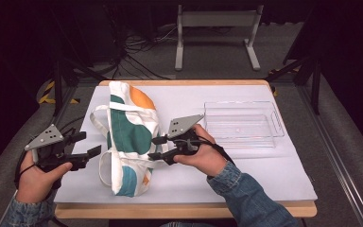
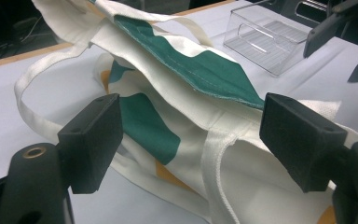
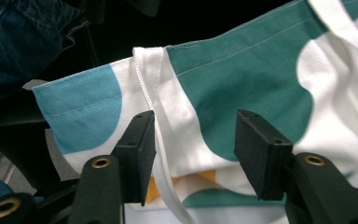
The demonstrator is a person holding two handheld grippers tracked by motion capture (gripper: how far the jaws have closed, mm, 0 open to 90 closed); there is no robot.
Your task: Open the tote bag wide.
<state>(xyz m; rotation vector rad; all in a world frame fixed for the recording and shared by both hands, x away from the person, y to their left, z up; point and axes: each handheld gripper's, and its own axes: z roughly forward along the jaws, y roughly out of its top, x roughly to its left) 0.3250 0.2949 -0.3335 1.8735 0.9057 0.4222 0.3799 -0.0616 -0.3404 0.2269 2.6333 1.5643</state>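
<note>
A cloth tote bag [image 1: 130, 142] lies flat on the white sheet [image 1: 264, 175] that covers the wooden table [image 1: 184, 210], and I take this bag as my landmark. It is cream with green, orange and light blue patches. It stretches from the far edge of the table toward the person, with the opening and the two handles at the near end.

The right gripper [image 1: 157, 147] is at the right side of the bag, just at its edge, held by the right hand [image 1: 205, 158] in a denim sleeve. In the right gripper view the jaws stand partly apart over the top hem of the bag [image 3: 242, 70], where one handle strap [image 3: 168, 154] is sewn on. The strap and the cream cloth are between the jaws, but the pads [image 3: 142, 144] are not pressing on them — there is a gap on both sides.

The left gripper [image 1: 87, 144] is at the left side of the bag, near it but not touching. Its jaws are spread wide and point at the bag's open mouth [image 2: 200, 74]; nothing is pinched between them.

A clear plastic tray [image 1: 243, 124] stands to the right of the bag, well apart from it, beyond the right gripper.
</note>
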